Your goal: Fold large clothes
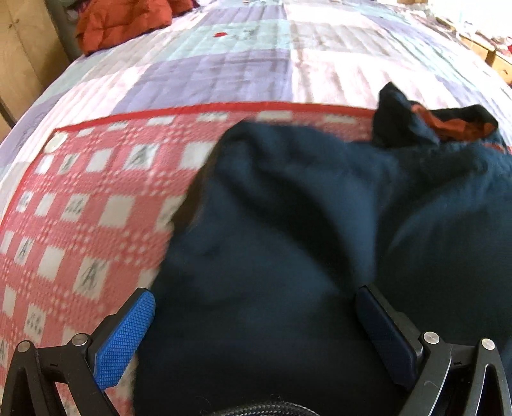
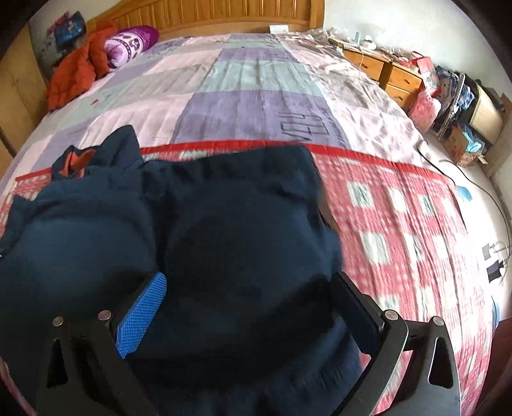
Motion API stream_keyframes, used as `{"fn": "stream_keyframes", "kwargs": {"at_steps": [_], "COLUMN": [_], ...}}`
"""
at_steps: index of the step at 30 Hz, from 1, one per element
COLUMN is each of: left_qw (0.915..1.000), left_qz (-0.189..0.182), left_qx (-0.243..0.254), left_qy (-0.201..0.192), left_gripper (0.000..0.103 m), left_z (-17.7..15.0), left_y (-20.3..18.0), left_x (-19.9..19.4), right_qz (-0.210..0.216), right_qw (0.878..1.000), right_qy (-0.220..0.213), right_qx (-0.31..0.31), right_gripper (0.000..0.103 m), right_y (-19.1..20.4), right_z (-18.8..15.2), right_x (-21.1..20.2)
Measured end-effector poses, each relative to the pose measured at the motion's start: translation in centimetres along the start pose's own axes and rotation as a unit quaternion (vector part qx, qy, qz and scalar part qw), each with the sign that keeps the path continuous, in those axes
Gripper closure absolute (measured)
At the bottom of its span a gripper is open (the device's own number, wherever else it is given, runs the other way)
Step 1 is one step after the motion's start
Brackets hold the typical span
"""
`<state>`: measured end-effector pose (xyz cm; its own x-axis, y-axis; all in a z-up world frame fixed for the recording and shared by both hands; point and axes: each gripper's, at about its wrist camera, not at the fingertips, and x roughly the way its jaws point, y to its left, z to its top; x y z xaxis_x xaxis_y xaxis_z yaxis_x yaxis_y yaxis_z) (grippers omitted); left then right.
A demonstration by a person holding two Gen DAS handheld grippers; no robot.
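Observation:
A dark navy padded jacket (image 1: 304, 224) with an orange lining at its collar (image 1: 448, 124) lies bunched on a red-and-white checked blanket (image 1: 80, 208). It also shows in the right wrist view (image 2: 224, 230), collar (image 2: 76, 163) at the left. My left gripper (image 1: 256, 307) is open, its blue pads (image 1: 128, 336) wide apart with jacket fabric lying between them. My right gripper (image 2: 252, 297) is open too, its pads (image 2: 144, 310) either side of a bulge of jacket fabric. Neither pair of pads presses on the cloth.
The checked blanket (image 2: 400, 240) lies over a purple, pink and teal patchwork quilt (image 2: 243, 89) on a bed with a wooden headboard (image 2: 224, 16). An orange jacket (image 2: 73, 73) and purple pillow (image 2: 131, 41) sit at the far left. Wooden drawers (image 2: 393, 76) and clutter line the right side.

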<state>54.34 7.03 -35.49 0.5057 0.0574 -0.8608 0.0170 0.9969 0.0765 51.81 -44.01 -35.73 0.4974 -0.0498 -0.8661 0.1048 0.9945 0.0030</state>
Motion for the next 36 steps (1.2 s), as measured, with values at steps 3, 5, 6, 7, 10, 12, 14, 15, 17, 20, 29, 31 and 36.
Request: {"fn": "stream_keyframes", "kwargs": {"at_steps": [3,5,6,7,10,12,14,15,17,20,29,31,36], "left_qw": [0.9997,0.9995,0.9993,0.9992,0.998,0.9962,0.9929,0.9913,0.9883,0.9884,0.9991,0.9998,0.9983], "left_qz": [-0.016,-0.01,-0.006,-0.006,-0.021,-0.046,-0.087,-0.104,-0.135,-0.13,-0.021,0.008,0.038], "left_qx": [-0.019,-0.03,-0.036,-0.039,-0.052,-0.042,-0.025,-0.016,0.011,0.056,0.021,0.01,-0.044], "left_qy": [-0.003,-0.006,-0.007,-0.009,-0.028,-0.061,-0.078,-0.078,-0.071,-0.056,-0.032,-0.015,0.008], "left_gripper": [0.0,0.0,0.0,0.0,0.0,0.0,0.0,0.0,0.0,0.0,0.0,0.0,0.0], "left_z": [-2.8,-4.1,-4.5,-4.8,-5.9,-6.7,-8.1,-9.0,-10.9,-13.3,-15.6,-15.9,-16.9], "left_y": [3.2,4.9,5.5,6.0,6.5,4.7,1.3,-0.5,-4.7,-8.9,1.6,4.0,7.4], "left_x": [-0.5,-1.1,-1.5,-1.9,-4.5,-7.3,-9.6,-10.3,-11.0,-10.2,-7.2,-6.7,-7.9], "right_qz": [0.016,0.031,0.026,0.024,-0.007,0.008,0.045,0.057,0.08,0.074,-0.036,-0.038,-0.111], "right_qw": [0.999,0.997,0.996,0.996,0.998,0.998,0.996,0.996,0.992,0.981,0.998,0.999,0.992], "right_qy": [0.007,0.015,0.017,0.009,-0.019,-0.051,-0.07,-0.073,-0.077,-0.069,-0.027,-0.008,0.01], "right_qx": [0.032,0.064,0.079,0.085,0.058,0.036,0.011,-0.008,-0.067,-0.165,-0.045,0.011,0.052], "right_gripper": [0.0,0.0,0.0,0.0,0.0,0.0,0.0,0.0,0.0,0.0,0.0,0.0,0.0], "right_y": [-2.7,-5.0,-6.0,-6.4,-5.5,-3.0,0.6,2.7,8.2,14.9,-1.0,-5.2,-9.5], "right_z": [-3.4,-5.8,-6.9,-7.6,-8.8,-9.4,-10.3,-10.7,-12.2,-14.7,-17.0,-17.7,-19.7], "right_x": [-1.1,-1.7,-2.2,-3.0,-6.0,-8.3,-9.8,-10.2,-10.6,-9.8,-7.4,-7.4,-10.0]}}
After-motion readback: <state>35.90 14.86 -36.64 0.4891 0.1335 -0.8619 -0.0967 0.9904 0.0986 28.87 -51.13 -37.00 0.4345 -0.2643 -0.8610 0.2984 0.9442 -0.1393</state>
